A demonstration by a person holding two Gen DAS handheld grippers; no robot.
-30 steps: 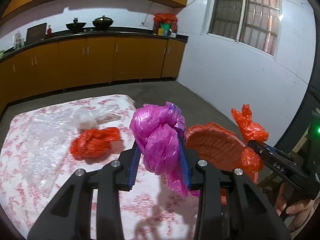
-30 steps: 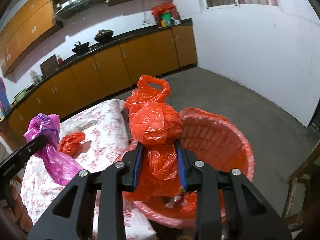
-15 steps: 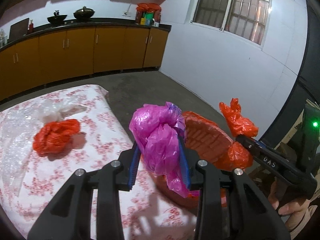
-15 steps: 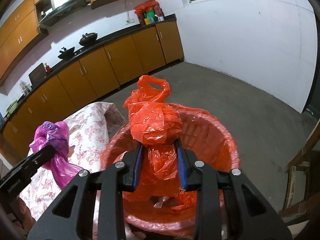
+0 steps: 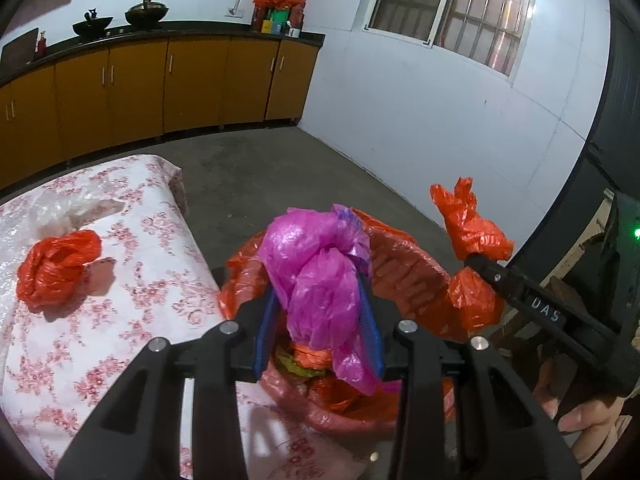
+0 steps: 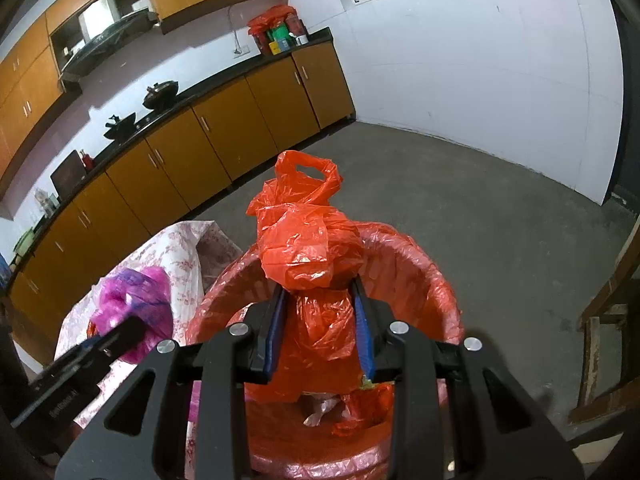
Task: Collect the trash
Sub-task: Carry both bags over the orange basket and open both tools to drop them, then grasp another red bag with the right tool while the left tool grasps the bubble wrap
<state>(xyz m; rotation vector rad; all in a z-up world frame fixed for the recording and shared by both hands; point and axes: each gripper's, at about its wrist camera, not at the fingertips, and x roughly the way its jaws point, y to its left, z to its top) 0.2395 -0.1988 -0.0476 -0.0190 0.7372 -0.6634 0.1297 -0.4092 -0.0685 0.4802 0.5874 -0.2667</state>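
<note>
Left wrist view, from 9 o'clock across: crumpled red bag (image 5: pixel 58 268) lies on the floral tablecloth (image 5: pixel 132 312), with a clear plastic wad (image 5: pixel 68 210) just behind it at 10 o'clock. Both sit further left in frame than a second ago, since the camera has swung right toward the bin. Left gripper (image 5: pixel 320 326) at 6 o'clock has its blue pads clamped tight on the pink bag (image 5: pixel 320 276), jaws narrowed to the width of the bunched plastic. The pink bag now hangs over the mouth of the red-lined basket (image 5: pixel 404 252), whereas a second ago it was over the table. Scraps of trash are visible in the basket bottom under it. At 3 o'clock the right gripper (image 5: pixel 480 264) pinches the red tied bag (image 5: pixel 468 236) – knot above the fingers, bulge below.

Right wrist view: at 8 o'clock the pink bag (image 6: pixel 136 308) is in the left gripper (image 6: pixel 128 328), right beside the basket rim (image 6: pixel 424 256) and closer to it than before. At centre the right gripper (image 6: pixel 320 336) is closed firm on the red tied bag (image 6: pixel 308 252), handle loops standing up at 12 o'clock. The basket fills more of the lower frame than earlier – bag held directly above its opening, loose trash (image 6: pixel 352 404) inside at 6 o'clock. Wooden chair (image 6: pixel 608 340) at 3 o'clock
</note>
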